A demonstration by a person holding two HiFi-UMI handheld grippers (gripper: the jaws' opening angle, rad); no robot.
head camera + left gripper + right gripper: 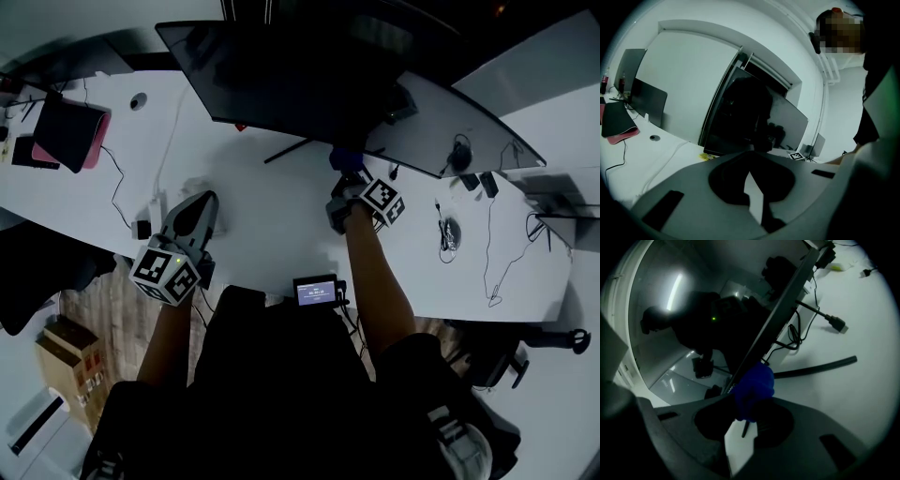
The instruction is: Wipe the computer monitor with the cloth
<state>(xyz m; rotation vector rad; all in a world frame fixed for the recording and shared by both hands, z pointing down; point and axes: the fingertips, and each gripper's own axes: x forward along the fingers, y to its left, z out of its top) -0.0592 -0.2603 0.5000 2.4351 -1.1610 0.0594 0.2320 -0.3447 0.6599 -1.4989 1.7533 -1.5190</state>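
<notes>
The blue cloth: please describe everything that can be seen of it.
The blue cloth is a small, soft, bunched wad of deep blue, fabric by its look. The right gripper is shut on its lower part, so only the crumpled top shows. It seems to touch the lower edge of the dark monitor, above the white desk.

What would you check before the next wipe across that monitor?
1. Cloth clamped in the right gripper: ok.
2. Cloth on the monitor: it is at the bottom edge, ok.
3. Left gripper empty, over the desk, off the monitor: ok.
4. Loose cable lies behind the monitor, out of the wiping path: ok.
5. Stand steady enough to take the push: cannot tell.
</notes>
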